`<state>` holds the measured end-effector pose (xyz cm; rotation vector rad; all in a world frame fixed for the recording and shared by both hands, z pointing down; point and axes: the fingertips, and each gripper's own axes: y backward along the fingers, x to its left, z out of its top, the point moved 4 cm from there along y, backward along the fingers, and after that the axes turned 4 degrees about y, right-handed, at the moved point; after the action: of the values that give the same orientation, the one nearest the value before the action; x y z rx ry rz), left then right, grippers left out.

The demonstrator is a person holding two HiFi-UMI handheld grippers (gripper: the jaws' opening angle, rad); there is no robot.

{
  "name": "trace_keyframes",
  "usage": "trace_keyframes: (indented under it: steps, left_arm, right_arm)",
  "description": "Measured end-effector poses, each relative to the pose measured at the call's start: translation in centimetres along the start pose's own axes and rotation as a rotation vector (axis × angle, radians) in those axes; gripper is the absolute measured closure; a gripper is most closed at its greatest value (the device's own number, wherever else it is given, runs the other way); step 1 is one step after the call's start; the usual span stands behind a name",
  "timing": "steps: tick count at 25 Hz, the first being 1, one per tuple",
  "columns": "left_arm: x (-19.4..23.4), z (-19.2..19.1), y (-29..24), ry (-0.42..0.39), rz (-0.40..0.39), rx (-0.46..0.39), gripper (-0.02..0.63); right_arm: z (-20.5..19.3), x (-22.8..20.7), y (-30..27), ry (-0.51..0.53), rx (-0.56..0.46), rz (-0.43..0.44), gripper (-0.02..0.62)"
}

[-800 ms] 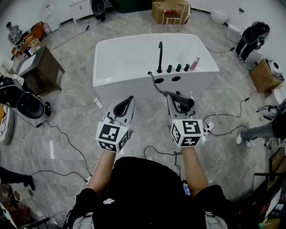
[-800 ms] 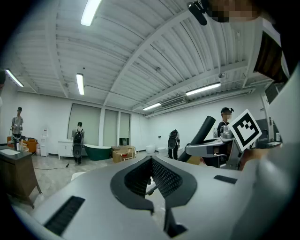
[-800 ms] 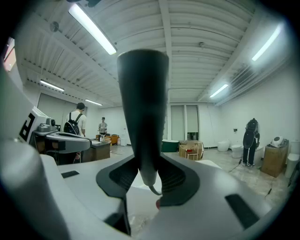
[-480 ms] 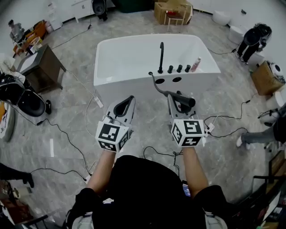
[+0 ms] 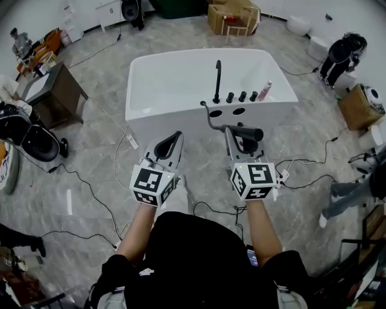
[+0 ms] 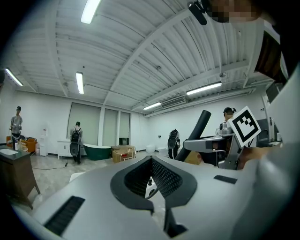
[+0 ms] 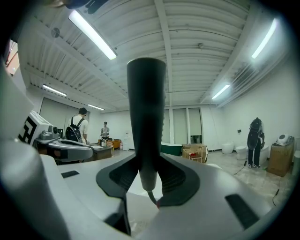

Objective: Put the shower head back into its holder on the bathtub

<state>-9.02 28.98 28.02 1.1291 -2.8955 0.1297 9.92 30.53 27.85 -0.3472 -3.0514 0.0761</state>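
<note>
The white bathtub point(image 5: 140, 108) stands ahead of me, with a tall black faucet point(image 5: 217, 78), three black knobs point(image 5: 242, 96) and two dark holder holes point(image 5: 227, 111) on its near ledge. The black shower head point(image 5: 246, 132) lies level across my right gripper point(image 5: 240, 134), which is shut on it. Its hose point(image 5: 211, 117) curves back to the ledge. In the right gripper view the shower head point(image 7: 146, 117) stands upright between the jaws of the right gripper point(image 7: 147, 180). My left gripper point(image 5: 172, 137) hangs left of it, short of the tub, shut and empty point(image 6: 157, 180).
A pink-and-white tube point(image 5: 263, 90) leans by the knobs. Cables point(image 5: 96, 193) and a power strip point(image 5: 282, 175) lie on the marble floor. A dark side table point(image 5: 57, 90) stands left, cardboard boxes point(image 5: 232, 15) behind the tub, and a person point(image 5: 341, 51) at right.
Both grippers keep their place, the right one still holding the shower head. A light trouser leg now shows under the left gripper. The person at the right edge has shifted.
</note>
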Motion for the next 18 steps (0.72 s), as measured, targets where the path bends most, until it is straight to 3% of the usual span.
trace_keyframes:
  steps: [18]
  left_arm:
    - [10.9, 2.8, -11.2, 0.021, -0.020, -0.004, 0.592]
  right_arm:
    - [2.3, -2.6, -14.6, -0.009, 0.005, -0.011, 0.457]
